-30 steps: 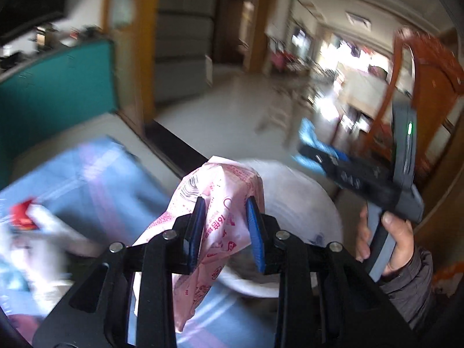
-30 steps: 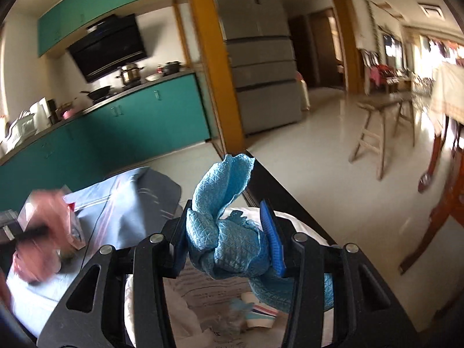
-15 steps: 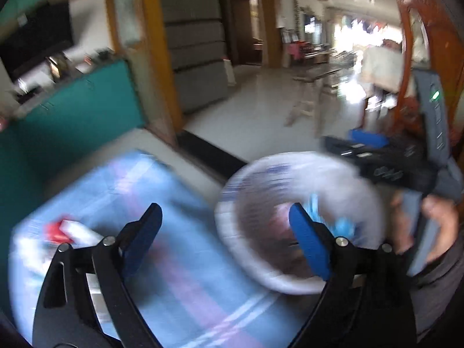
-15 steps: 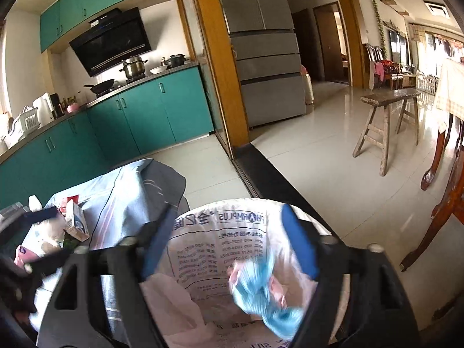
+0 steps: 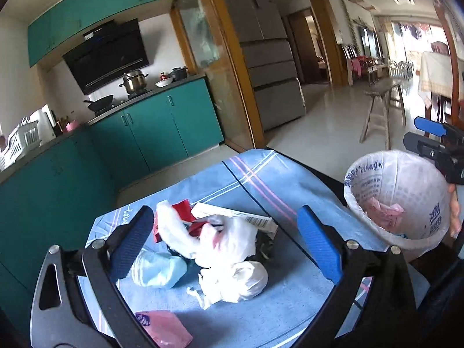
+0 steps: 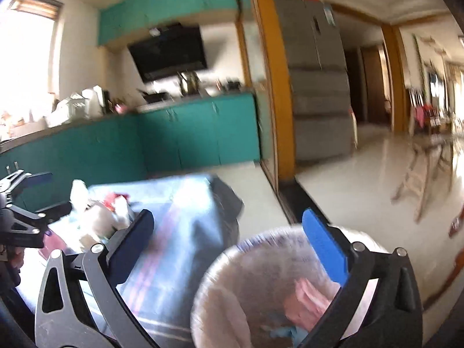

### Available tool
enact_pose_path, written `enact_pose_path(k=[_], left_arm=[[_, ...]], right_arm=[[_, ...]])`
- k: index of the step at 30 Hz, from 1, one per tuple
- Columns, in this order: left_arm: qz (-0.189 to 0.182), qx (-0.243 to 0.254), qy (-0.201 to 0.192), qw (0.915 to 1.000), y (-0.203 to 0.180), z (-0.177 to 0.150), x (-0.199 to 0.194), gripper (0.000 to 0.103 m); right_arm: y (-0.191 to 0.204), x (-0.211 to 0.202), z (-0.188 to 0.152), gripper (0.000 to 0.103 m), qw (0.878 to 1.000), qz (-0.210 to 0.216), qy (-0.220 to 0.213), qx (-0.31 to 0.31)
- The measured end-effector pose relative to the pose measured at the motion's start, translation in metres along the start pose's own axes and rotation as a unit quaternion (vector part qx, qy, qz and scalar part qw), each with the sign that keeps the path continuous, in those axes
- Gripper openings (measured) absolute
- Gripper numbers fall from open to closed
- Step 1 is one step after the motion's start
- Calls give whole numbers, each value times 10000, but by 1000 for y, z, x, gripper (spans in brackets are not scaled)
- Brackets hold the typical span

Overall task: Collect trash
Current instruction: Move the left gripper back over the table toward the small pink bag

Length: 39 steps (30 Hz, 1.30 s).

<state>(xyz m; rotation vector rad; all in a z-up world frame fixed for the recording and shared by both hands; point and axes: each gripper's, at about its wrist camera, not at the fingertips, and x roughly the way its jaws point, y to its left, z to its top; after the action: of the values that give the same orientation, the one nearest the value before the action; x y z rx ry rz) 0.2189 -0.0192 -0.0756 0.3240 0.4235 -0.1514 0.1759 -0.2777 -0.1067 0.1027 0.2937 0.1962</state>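
A pile of trash lies on the blue checked cloth [image 5: 261, 182]: a crumpled white plastic bag [image 5: 229, 249], a red wrapper [image 5: 182, 211], a light blue wad [image 5: 158, 269] and a pink packet [image 5: 165, 330]. My left gripper [image 5: 224, 235] is open and empty, its jaws spread around the pile above it. The lined bin [image 5: 397, 200] stands right of the table and holds a pink wrapper [image 5: 382, 211]. My right gripper [image 6: 229, 243] is open and empty over the bin [image 6: 261, 290], which holds the pink wrapper [image 6: 307, 298] and a blue cloth [image 6: 287, 333].
Teal kitchen cabinets [image 5: 150, 133] and a stove with pots stand behind the table. A grey fridge [image 5: 269, 52] is past the wooden door frame. A wooden stool [image 5: 382, 110] and dining furniture stand on the tiled floor to the right.
Both grippers opened and dropped their loads, the pink wrapper and the blue cloth, into the bin. My left gripper swung left over the trash pile; my right gripper turned left.
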Motion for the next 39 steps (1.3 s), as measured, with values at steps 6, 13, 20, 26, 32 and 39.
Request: enact_pose_path(k=[6,13,20,26,32,39], left_arm=[[126,-294,-3,9995,8,-5,-2,99],[-135,-892,78,9959,22,-3,-8,99],[164,-748,200,9969,28,-7,-10,99],[357,-849,252,9954,38,-11,-10,99],[540,-1101,303,9920,57,-13,-13,99],[700,-1613,704,9819,98,-42,-25,99]], right_arm=[[30,11,-9,100,9987,-84,201,-472],[24,29,-17,100,9956,-76,871,-341],[20,35,-23,100,9929,23,1179,-148],[24,39,-28,100,9910,62,1324,-170],[23,40,-29,100,9909,92,1338,-146],[26,41,-31,100,9902,67,1377,-233]])
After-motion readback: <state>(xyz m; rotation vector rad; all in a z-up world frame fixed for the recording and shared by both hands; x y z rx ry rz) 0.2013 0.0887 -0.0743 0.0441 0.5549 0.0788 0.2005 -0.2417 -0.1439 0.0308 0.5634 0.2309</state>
